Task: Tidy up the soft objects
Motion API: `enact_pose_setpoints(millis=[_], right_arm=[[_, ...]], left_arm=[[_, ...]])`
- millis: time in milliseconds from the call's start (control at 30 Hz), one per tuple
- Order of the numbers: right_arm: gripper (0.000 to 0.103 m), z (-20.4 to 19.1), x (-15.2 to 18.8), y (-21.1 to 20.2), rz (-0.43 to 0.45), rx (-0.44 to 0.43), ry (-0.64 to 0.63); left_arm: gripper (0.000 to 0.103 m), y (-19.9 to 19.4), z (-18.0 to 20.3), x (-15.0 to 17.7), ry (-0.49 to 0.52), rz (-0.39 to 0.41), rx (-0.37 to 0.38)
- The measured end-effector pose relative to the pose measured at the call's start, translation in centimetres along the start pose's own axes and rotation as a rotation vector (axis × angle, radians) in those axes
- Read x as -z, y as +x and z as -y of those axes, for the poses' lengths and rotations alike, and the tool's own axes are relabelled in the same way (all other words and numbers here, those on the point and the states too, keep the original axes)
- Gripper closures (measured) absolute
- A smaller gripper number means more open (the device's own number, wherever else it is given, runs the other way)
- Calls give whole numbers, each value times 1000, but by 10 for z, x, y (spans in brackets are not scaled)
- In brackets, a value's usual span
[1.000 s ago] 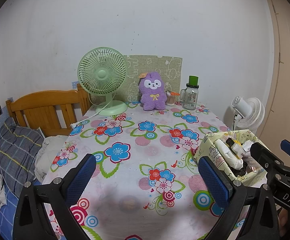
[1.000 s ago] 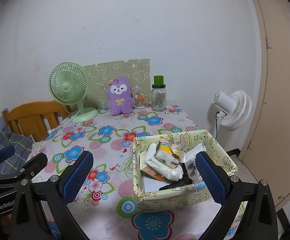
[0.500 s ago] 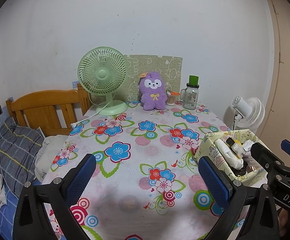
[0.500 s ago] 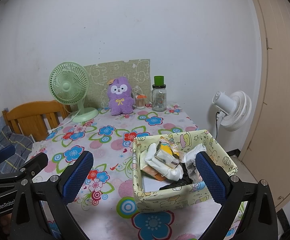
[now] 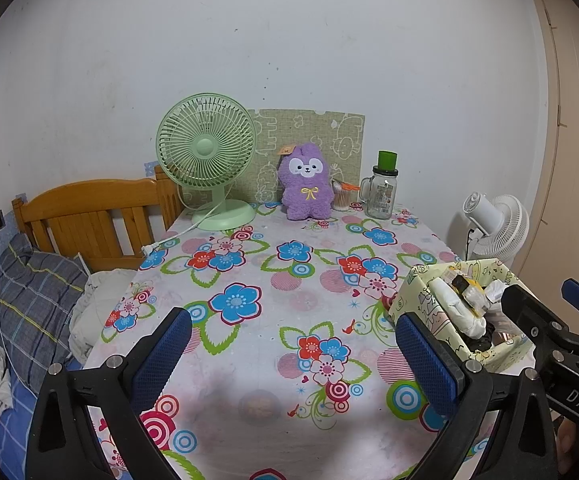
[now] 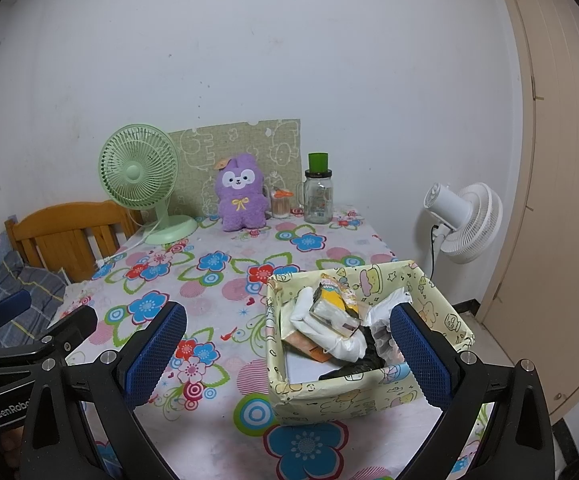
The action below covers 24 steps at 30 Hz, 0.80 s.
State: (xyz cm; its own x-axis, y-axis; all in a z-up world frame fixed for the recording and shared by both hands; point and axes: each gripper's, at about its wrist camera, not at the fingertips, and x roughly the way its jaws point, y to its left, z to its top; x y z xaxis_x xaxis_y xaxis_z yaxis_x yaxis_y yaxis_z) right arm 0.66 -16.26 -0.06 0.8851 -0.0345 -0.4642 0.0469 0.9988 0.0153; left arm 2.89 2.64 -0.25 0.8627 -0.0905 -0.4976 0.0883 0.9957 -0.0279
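Floral-cloth surface [image 5: 249, 360] against white wall. Fluffy purple plush rabbit toy [image 5: 308, 182] upright at far edge, light, squashy; grip round belly. Left tongs [image 5: 289, 356] and right tongs [image 6: 285, 352] wide open, empty, near edge.

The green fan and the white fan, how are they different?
The green fan stands on the table by the wall; the white fan stands off the table, on its right side. The green fan faces the camera; the white fan shows its back. Both have round grilles.
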Motion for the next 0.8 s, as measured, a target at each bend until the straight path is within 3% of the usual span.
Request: enact_pose_setpoints(millis=[800], right_arm=[[0, -2, -3, -2, 7, -5, 5]], left_arm=[[0, 0, -1, 0, 0, 0, 0]])
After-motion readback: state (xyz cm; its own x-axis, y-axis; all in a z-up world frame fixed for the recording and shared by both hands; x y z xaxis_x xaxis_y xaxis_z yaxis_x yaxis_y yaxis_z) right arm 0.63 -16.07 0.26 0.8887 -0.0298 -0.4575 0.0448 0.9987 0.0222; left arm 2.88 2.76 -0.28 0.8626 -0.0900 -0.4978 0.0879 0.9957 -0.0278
